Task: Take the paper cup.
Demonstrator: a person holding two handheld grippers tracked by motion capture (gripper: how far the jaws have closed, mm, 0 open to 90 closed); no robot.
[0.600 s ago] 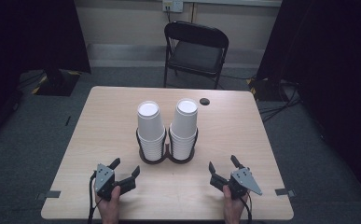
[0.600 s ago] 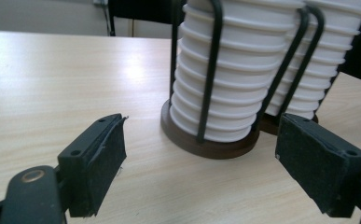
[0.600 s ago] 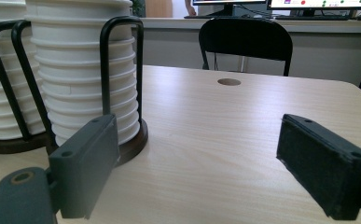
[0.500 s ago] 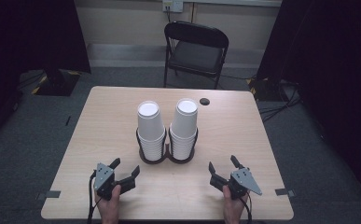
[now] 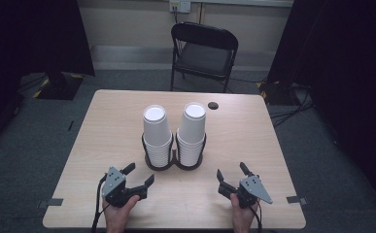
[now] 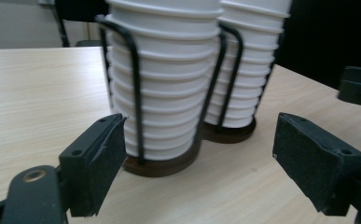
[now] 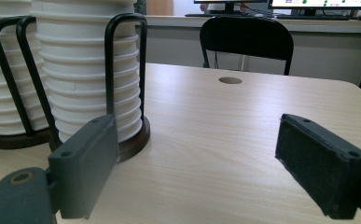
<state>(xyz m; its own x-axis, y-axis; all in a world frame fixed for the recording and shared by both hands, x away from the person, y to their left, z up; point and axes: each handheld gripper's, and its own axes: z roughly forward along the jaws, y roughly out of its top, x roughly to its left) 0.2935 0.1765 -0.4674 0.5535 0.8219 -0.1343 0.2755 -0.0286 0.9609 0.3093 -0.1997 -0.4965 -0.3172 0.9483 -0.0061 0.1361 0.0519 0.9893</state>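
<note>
**Grippers parked short of the cup stacks**

Both grippers sit low at my edge of the table (image 5: pixel 103 126), jaws spread and nothing between them. My left gripper (image 5: pixel 138 176) rests just in front of the left stack (image 5: pixel 157 135); my right gripper (image 5: pixel 231 173) sits a bit out to the side of the right stack (image 5: pixel 192 132). Neither touches a cup.

Each stack is white paper cups nested upside down, standing in a black wire holder (image 5: pixel 173 160) on a dark round base. The two holders stand touching, mid-table, well within reach of either hand. I take the wire loops to be there to keep the tall stacks upright, which means a cup has to go straight up to clear them.

From the left gripper view, the left stack (image 6: pixel 164 84) stands dead ahead between my jaws, so I judge that hand is lined up for it. From the right gripper view, the right stack (image 7: pixel 87 70) lies off to the left, with bare table ahead.

A chair (image 5: pixel 202 51) stands beyond the table.
</note>
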